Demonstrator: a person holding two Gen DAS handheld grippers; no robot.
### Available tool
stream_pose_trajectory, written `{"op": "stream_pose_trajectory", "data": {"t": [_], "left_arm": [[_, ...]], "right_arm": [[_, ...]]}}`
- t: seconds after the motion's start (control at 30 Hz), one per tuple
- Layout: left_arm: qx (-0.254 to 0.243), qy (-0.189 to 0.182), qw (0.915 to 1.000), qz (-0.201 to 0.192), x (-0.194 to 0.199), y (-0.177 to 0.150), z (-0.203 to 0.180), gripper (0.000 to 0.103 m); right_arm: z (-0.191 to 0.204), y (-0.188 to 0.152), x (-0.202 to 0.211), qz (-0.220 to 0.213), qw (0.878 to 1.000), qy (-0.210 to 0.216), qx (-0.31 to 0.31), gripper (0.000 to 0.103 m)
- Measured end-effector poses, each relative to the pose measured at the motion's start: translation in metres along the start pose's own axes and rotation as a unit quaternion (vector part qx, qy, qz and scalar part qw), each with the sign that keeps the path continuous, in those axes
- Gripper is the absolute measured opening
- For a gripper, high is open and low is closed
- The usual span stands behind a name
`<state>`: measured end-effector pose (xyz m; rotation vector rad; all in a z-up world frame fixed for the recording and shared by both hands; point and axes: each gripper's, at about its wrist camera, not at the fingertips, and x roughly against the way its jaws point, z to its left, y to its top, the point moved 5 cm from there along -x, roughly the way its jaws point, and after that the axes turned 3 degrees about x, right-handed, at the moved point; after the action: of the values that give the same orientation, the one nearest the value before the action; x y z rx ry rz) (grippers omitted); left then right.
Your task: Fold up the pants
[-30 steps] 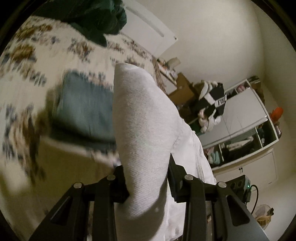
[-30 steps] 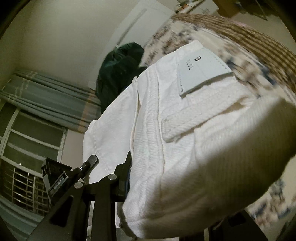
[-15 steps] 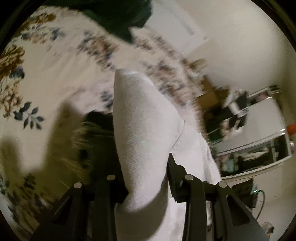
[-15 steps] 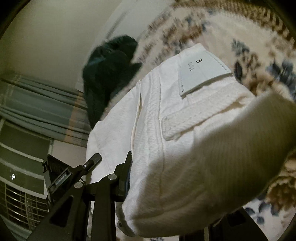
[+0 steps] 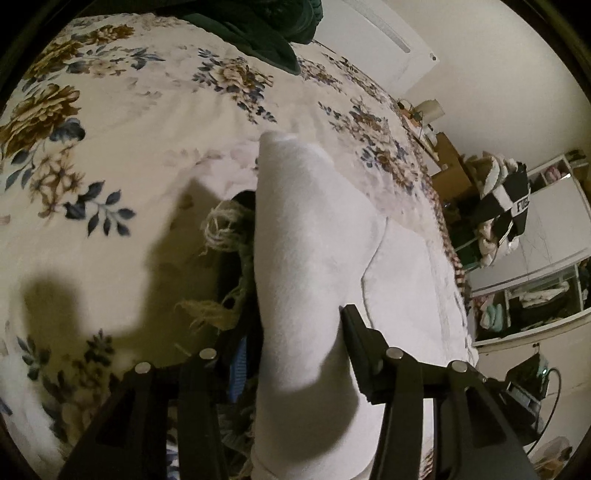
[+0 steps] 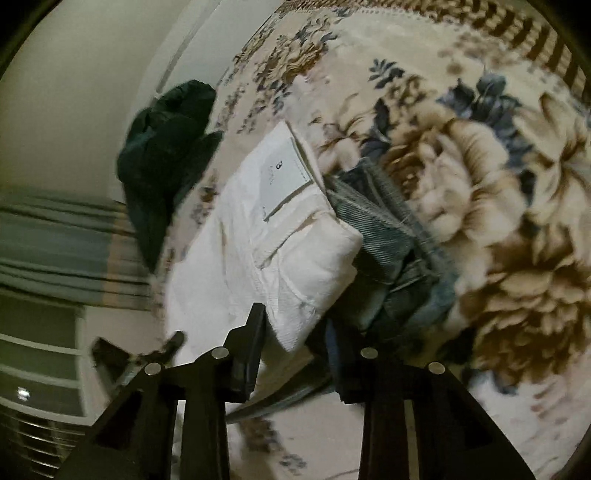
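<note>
left gripper (image 5: 295, 354) pinches a thick fold of the white pants (image 5: 306, 258); the cloth fills the gap between both fingers (image 5: 360, 354) and runs up toward 12 o'clock, long axis roughly straight ahead of the tool. the bundle hangs just over the floral bedspread (image 5: 122, 122), with a frayed denim edge (image 5: 221, 236) showing under it at 9 o'clock. dark green garment (image 5: 258, 29) lies at the far 12 o'clock edge of the bed. open wardrobe (image 5: 535, 277) is off at 3 o'clock.

right gripper (image 6: 295, 354) looks spread: in the right wrist view the white pants (image 6: 266, 251) sit between the fingers and touch only the left finger (image 6: 251, 343), with a clear gap to the right one, so judged released or about to be. waistband end with a white label (image 6: 284, 181) points to 12 o'clock, and the folded stack lies ahead at 11 to 12 o'clock on top of blue jeans (image 6: 388, 258), which stick out at 1 to 2 o'clock. dark green garment (image 6: 166, 147) is at 10 o'clock, curtain (image 6: 55, 251) at 9.

judgement: pants look folded and being laid onto the jeans; left arm alone carries the load, so the next move probably depends on lowering its end along that forward axis. risk: the fold slumps off the jeans.
</note>
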<state>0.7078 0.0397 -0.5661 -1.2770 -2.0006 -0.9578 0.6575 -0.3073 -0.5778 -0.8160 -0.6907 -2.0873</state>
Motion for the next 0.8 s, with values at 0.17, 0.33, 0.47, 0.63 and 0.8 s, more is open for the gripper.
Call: {"op": "stream_pose_trajectory", "data": {"t": [0.17, 0.33, 0.47, 0.63, 0.8], "left_arm": [[0.019, 0.009, 0.9997, 0.012, -0.008, -0.019, 0.018, 0.072], [0.015, 0.038, 0.9991, 0.011, 0.000, -0.024, 0.011, 0.072], [-0.020, 0.105, 0.9942, 0.012, 0.010, -0.029, -0.007, 0.076], [-0.096, 0.183, 0.9785, -0.003, 0.025, -0.045, -0.039, 0.099], [-0.120, 0.187, 0.9749, -0.014, 0.044, -0.060, -0.065, 0.099]], "right_arm": [[-0.024, -0.006, -0.014, 0.014, 0.999, -0.035, -0.010, 0.032], [-0.017, -0.008, -0.013, 0.032, 0.998, -0.057, 0.012, 0.032], [0.007, -0.010, -0.001, 0.039, 0.993, -0.096, 0.056, 0.042], [0.046, -0.021, 0.014, 0.039, 0.977, -0.151, 0.144, 0.066], [0.075, -0.036, 0.042, 0.009, 0.953, -0.212, 0.215, 0.099]]}}
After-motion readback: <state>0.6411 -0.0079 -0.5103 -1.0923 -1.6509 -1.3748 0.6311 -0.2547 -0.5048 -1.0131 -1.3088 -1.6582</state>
